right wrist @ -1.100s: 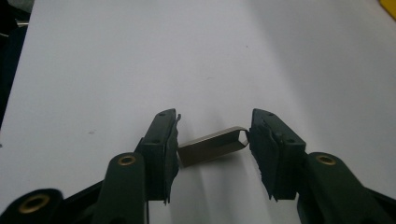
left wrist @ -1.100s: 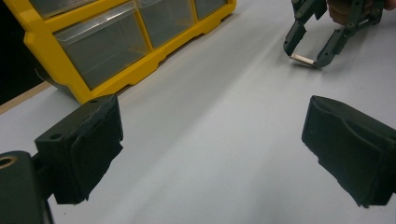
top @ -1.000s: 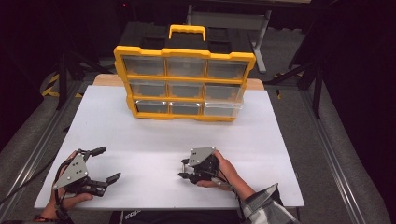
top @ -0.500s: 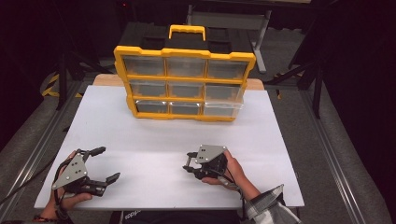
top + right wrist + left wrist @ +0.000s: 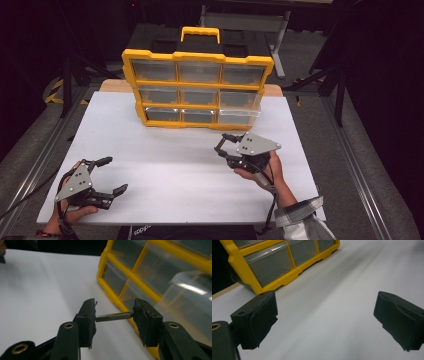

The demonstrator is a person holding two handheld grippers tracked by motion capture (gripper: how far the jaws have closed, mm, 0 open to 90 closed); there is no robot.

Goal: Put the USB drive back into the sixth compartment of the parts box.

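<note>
A yellow organizer [image 5: 197,75] with clear drawers stands at the back of the white table [image 5: 165,150]. Its bottom-right drawer [image 5: 239,114] sticks out a little. My right gripper [image 5: 223,146] hovers just in front of that drawer, pointing left. In the right gripper view, the right gripper [image 5: 114,315] is shut on a thin grey metal strip [image 5: 110,317] that spans the gap between its pads, with the organizer [image 5: 130,275] and the protruding drawer [image 5: 190,297] close behind. My left gripper [image 5: 115,175] rests at the front left, open and holding nothing [image 5: 325,317].
The table's front edge [image 5: 180,222] runs just below both hands. A black case with a yellow handle [image 5: 200,34] sits behind the organizer. Dark stands and floor surround the table. The organizer's lower-left corner [image 5: 259,290] shows far ahead of the left jaws.
My right gripper has risen off the table and moved right and farther away, toward the organizer's bottom-right drawer, still gripping the strip. The left gripper has stayed put.
</note>
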